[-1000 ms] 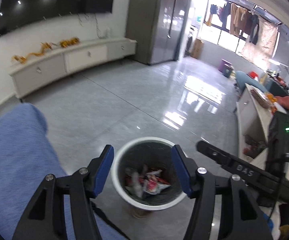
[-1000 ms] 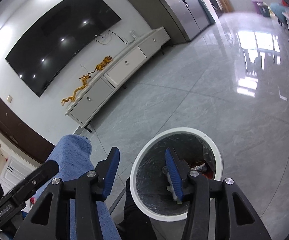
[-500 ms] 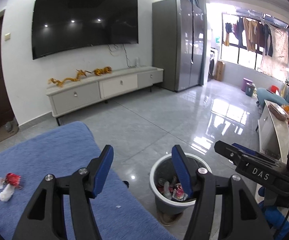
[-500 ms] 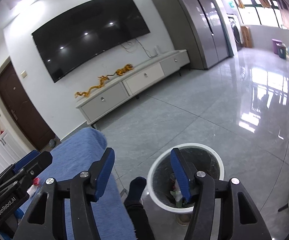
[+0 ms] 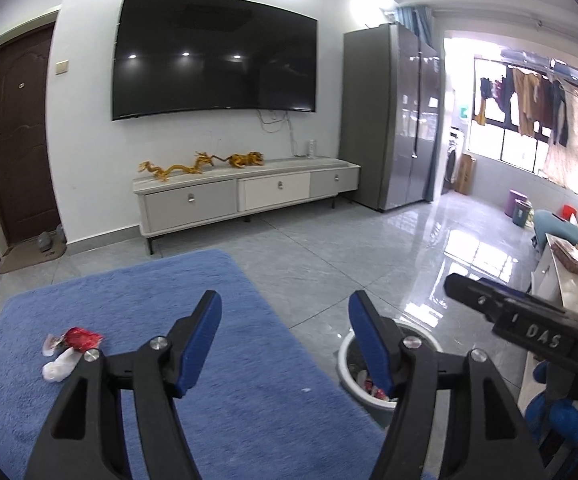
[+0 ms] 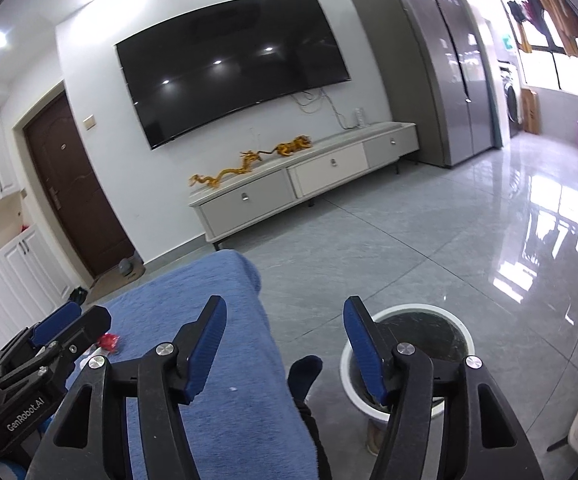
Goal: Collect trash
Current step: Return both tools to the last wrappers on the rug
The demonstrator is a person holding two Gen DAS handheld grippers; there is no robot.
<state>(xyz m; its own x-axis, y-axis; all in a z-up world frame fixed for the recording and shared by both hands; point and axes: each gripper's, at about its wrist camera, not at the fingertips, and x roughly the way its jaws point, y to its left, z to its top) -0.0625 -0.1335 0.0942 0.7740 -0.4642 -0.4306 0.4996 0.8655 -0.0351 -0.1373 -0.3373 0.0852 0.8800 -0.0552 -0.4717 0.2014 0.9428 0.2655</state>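
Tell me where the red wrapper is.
Left wrist view, left side: the red wrapper lies on the blue rug, beside a white crumpled scrap.

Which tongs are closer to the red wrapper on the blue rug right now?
Left. The left tongs hang open just right of the red wrapper on the blue rug. The right tongs are farther right, empty, beside the trash bin.

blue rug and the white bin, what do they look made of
Blue rug: looks like soft plush fabric, matte, with a fuzzy nap and rounded edge. White bin: probably smooth plastic, its rim slightly glossy; the dark crinkled lining inside looks like a thin plastic bag.
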